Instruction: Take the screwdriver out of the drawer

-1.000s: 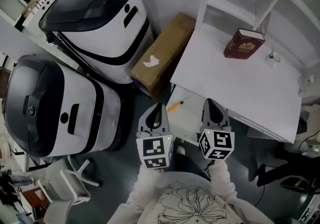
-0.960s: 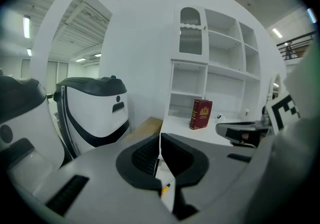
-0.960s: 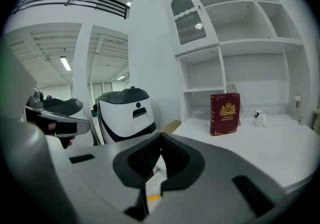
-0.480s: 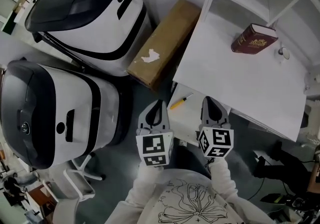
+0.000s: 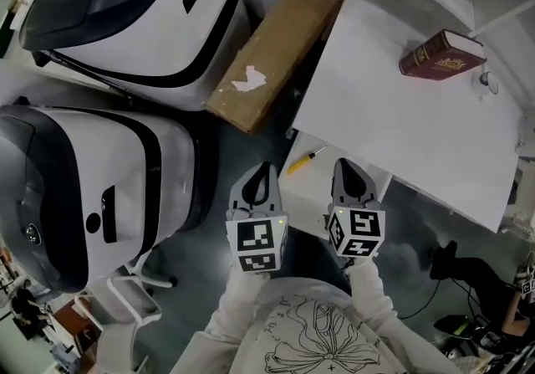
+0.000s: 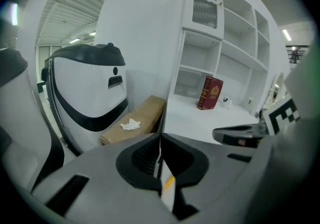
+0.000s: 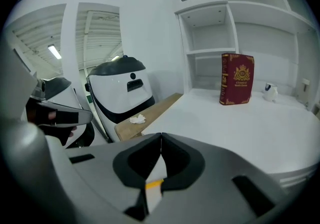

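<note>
Jaws on both tools were pressed together with nothing between them, on the left gripper and the right gripper alike. I judged the step in hand to be the approach. To do it well, I would part the right gripper's jaws before going down, then set them across the handle, not along it. The yellow-handled screwdriver lay just ahead of the tips, between the two grippers. As far as I could see, it was alone in the open drawer.
</note>
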Available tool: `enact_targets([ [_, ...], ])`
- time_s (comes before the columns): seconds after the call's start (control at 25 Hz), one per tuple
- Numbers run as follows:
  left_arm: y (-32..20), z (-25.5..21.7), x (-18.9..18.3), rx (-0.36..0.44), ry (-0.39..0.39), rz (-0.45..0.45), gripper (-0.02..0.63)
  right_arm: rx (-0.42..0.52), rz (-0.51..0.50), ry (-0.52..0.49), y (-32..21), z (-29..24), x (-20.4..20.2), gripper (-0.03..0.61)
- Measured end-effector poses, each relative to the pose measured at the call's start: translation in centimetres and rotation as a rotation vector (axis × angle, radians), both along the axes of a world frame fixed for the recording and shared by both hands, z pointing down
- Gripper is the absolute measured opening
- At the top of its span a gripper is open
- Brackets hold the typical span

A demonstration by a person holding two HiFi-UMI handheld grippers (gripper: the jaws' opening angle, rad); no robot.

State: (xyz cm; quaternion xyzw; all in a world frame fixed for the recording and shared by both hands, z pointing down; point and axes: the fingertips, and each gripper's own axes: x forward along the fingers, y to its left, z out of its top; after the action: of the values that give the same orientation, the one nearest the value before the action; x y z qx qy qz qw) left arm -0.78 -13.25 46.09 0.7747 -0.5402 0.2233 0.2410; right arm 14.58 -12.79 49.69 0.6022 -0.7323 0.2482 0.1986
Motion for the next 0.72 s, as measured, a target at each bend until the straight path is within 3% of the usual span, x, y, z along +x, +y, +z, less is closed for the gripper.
enact_targets([
  [0.72, -0.5, 6.6, -1.7, -0.132, 0.005, 0.007, 0.011, -0.211, 0.051, -0.061, 0.5, 9.6, -2.8, 0.011],
])
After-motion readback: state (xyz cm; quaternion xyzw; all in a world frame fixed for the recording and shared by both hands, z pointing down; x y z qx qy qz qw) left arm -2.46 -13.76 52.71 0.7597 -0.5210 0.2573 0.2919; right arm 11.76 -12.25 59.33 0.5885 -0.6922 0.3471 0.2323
